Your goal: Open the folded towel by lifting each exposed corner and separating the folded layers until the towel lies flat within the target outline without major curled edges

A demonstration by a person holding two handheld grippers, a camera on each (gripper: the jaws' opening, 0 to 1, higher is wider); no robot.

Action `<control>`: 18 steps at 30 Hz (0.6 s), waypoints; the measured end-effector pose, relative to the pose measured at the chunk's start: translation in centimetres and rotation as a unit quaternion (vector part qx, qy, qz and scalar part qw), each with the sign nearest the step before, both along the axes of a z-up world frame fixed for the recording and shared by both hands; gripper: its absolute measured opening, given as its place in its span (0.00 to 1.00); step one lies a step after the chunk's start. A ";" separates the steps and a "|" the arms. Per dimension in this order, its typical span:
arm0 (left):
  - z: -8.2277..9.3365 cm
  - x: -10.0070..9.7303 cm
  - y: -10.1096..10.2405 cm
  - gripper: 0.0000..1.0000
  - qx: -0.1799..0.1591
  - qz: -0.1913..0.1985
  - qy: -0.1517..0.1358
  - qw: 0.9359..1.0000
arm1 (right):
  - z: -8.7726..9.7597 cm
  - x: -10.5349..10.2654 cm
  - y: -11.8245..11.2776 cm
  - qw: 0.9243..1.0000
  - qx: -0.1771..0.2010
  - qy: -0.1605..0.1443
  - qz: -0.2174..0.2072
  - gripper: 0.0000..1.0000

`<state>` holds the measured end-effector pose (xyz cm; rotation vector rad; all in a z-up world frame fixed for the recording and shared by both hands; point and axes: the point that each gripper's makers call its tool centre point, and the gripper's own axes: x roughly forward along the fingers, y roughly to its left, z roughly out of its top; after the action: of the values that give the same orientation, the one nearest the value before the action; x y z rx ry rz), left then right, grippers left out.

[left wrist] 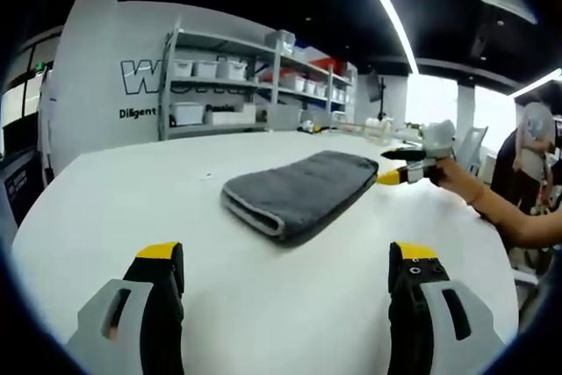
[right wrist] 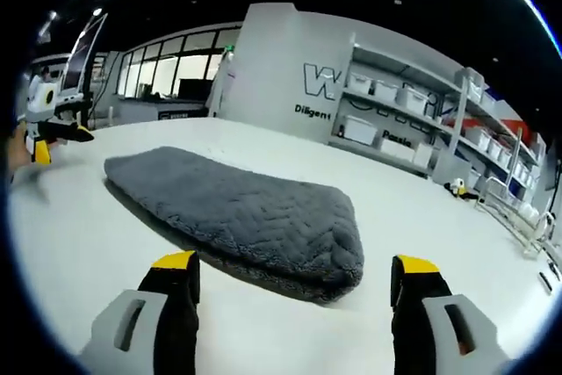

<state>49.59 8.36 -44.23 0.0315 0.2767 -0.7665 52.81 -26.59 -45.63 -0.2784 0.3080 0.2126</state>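
Note:
A folded grey towel [left wrist: 299, 191] lies on the white table [left wrist: 132, 199], its folded layers showing at the near end. My left gripper [left wrist: 287, 256] stands open a short way in front of it, touching nothing. From the right, a hand holds my right gripper [left wrist: 395, 167] at the towel's far corner. In the right gripper view the towel [right wrist: 237, 208] stretches away from its rounded near end. My right gripper [right wrist: 295, 263] is open, its jaws straddling that end with nothing between them. The left gripper [right wrist: 54, 140] hovers beyond the towel's far end.
Metal shelves [left wrist: 228, 85] with white bins stand past the table's far edge, against a white wall with dark lettering [right wrist: 325, 85]. A person [left wrist: 531, 151] stands at the far right. Small items [right wrist: 457, 189] sit near the table's far side.

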 end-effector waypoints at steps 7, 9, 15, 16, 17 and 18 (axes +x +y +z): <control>0.0 0.1 0.2 0.99 0.000 0.004 0.003 1.000 | 0.5 -0.3 1.2 0.999 -0.018 -0.011 0.025 0.99; 0.1 0.1 0.2 0.99 -0.003 0.003 0.002 1.000 | 0.6 -0.2 1.7 0.999 -0.018 -0.018 0.033 0.99; 0.3 0.0 0.2 0.99 -0.006 0.004 0.000 1.000 | 0.4 -0.1 3.5 0.998 -0.030 -0.014 0.060 0.99; 0.3 0.0 0.2 0.99 -0.007 0.004 0.000 1.000 | 0.4 -0.1 3.9 0.997 -0.032 -0.013 0.063 0.99; 0.3 0.0 0.1 0.99 -0.007 0.004 0.000 1.000 | 0.5 -0.2 4.3 0.997 -0.031 -0.012 0.066 0.99; 0.3 -0.1 0.1 0.99 -0.008 0.003 0.000 1.000 | 0.6 -0.3 4.9 0.997 -0.027 -0.012 0.076 0.99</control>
<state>49.49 8.49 -43.90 0.0165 0.2707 -0.7620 52.52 -21.74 -45.07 -0.3574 0.2691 0.3504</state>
